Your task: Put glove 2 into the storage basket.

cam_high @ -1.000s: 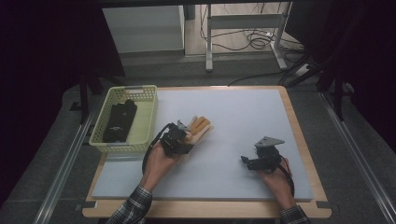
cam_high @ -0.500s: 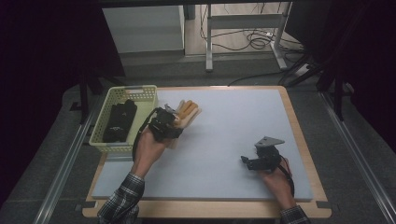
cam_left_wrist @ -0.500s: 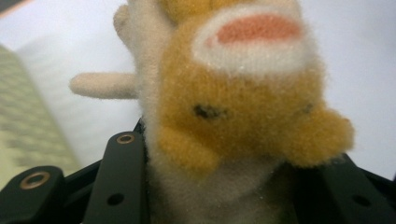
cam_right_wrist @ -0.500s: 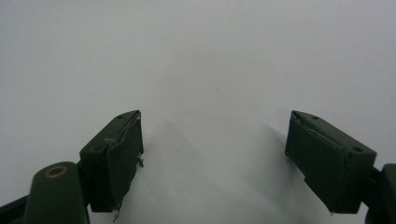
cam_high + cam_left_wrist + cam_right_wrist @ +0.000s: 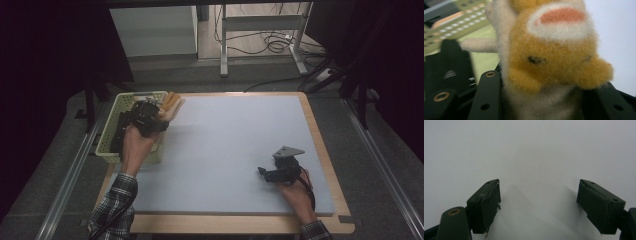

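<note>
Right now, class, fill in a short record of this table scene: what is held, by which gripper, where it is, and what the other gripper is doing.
held thing: plush toy, orange and cream
holder: left gripper, jaws closed on the toy
place: at the near right corner of the green basket
basket contents: a dark thing, too dim to name
right gripper: jaws open, nothing between them, low over the pale mat

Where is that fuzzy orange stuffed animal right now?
In the high view the stuffed animal is at the table's left, clamped in the left tool over the right rim of the green basket.
</note>
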Available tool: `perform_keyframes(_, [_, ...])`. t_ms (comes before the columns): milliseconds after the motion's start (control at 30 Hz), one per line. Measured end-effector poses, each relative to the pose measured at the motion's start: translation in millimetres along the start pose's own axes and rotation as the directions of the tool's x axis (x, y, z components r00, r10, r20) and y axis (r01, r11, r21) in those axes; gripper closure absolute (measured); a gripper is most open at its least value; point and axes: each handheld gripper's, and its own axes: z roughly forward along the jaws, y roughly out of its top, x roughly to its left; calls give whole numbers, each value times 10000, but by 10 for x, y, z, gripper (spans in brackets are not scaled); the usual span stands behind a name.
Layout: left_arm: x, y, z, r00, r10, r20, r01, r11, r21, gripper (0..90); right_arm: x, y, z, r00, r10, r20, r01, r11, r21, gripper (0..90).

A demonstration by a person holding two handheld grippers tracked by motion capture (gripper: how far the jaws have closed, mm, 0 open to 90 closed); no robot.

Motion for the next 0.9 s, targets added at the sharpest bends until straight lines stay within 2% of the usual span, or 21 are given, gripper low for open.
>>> perform_keyframes(200, [303, -27, 19, 9967, -602, -535, 612, 9980, 177, 517, -1, 0, 0, 10000, -5, 2, 5, 10000, -1, 187])
perform_keyframes(333, [451, -54, 105, 9917, -871, -941, 902, 9955, 292, 513, -1, 0, 0, 10000, -2, 2, 2, 10000, -2, 187])
perform_keyframes(433, [546, -78, 209, 9885, -1130, -1003, 1178, 9921, 432, 511, 0, 0, 0, 10000, -1, 1, 1, 10000, 0, 187])
perform_keyframes(600, [613, -106, 402, 9836, -1348, -1198, 1425, 9881, 582, 508, 0, 0, 0, 10000, 6, -2, -6, 10000, -3, 188])
perform_keyframes(733, [626, -125, 574, 9824, -1333, -1311, 1456, 9852, 899, 506, 0, 0, 0, 10000, 3, -3, -3, 10000, -6, 187])
perform_keyframes(900, [608, -140, 774, 9838, -1108, -1411, 1314, 9804, 1468, 499, -1, 0, 0, 10000, 4, -5, -4, 10000, -9, 187])
